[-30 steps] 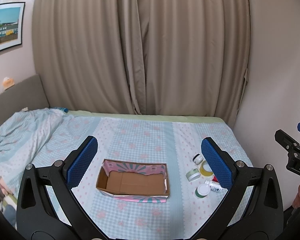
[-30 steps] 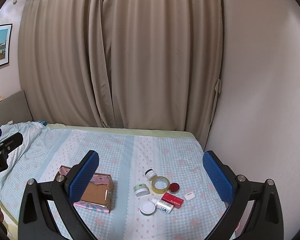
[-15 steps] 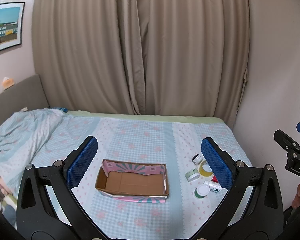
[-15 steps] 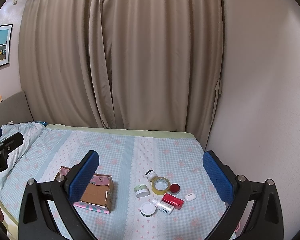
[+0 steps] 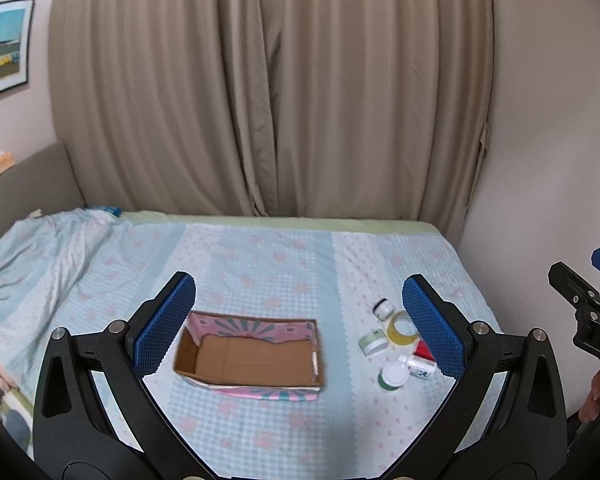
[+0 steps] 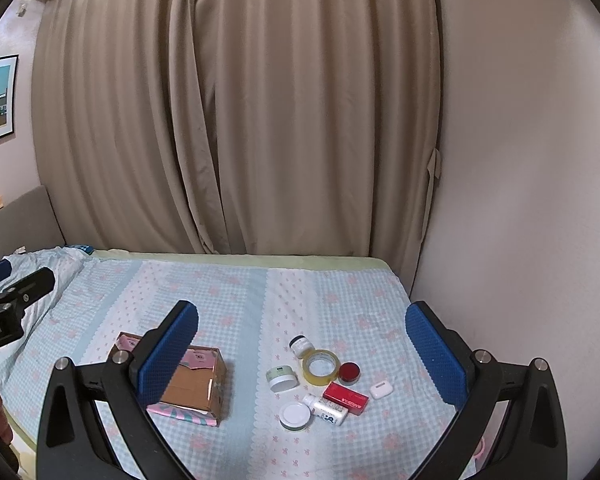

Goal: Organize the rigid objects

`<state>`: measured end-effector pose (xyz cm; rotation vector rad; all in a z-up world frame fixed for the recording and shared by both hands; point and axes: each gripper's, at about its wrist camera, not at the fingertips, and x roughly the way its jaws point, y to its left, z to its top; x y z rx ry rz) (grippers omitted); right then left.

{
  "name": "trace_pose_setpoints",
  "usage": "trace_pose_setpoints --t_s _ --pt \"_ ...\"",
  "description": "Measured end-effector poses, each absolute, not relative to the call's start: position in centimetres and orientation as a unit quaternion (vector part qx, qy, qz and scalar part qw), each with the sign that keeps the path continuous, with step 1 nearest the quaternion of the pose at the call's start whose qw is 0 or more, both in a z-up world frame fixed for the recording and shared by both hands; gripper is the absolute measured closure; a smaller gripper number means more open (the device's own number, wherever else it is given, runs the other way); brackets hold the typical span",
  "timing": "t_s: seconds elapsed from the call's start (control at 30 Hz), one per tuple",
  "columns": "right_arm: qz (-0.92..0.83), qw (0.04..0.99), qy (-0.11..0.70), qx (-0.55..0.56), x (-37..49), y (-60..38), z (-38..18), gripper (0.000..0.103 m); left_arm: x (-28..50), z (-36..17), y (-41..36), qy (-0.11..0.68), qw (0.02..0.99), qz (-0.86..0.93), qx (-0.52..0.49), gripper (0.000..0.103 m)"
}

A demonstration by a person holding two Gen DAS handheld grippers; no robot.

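The cardboard box (image 5: 250,360) is seen lying open on the bed (image 5: 284,264), with nothing inside it; it is judged light and fairly stiff, best taken by one side wall. To its right a cluster of small things is gathered: a tape roll (image 6: 320,365), judged light and rigid, to be gripped across its ring; a red packet (image 6: 345,397), to be held across its narrow sides; a small white bottle (image 6: 326,409) lying flat, likely slippery; low jars (image 6: 282,378) to be pinched across the lid; and an earbud case (image 6: 381,390), smooth and easily dropped. The left gripper (image 5: 298,328) and the right gripper (image 6: 302,356) are both held wide apart, with nothing between the pads. Against the earlier frames, almost nothing is changed; only a very slight drift of view is noted
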<state>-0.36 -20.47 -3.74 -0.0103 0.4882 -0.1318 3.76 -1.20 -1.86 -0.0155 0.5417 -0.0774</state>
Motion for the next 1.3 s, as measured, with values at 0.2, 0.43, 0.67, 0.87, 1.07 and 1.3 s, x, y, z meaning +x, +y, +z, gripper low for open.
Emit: trace_pose_setpoints --t_s 0.2,0.43,0.67,0.87,1.07,1.3 --pt "-0.077 0.959 0.274 0.003 0.8 -23.5 -5.4 0.000 7.6 -4.8 -4.5 0.320 0.945 -0.061 -0.019 0.000" --pt "-0.082 0.941 0.327 0.018 3.5 -28.5 -10.3 0.000 13.2 -11.4 -9.7 0.396 0.915 -0.073 -0.029 0.000" --pt "-0.083 0.916 0.389 0.049 7.5 -33.5 -18.3 0.000 18.9 -19.6 -13.8 0.465 0.882 -0.065 -0.037 0.000" --pt "-0.099 0.899 0.422 0.064 10.9 -36.9 -25.0 0.000 23.7 -27.9 -16.0 0.529 0.844 -0.072 -0.060 0.000" --pt "-0.082 0.886 0.455 0.044 15.0 -38.8 -31.6 0.000 28.6 -36.2 -18.1 0.591 0.798 -0.074 -0.094 0.000" --pt "-0.063 0.859 0.507 0.033 20.9 -39.9 -38.6 0.007 33.1 -43.4 -20.1 0.634 0.761 -0.062 -0.121 0.000"
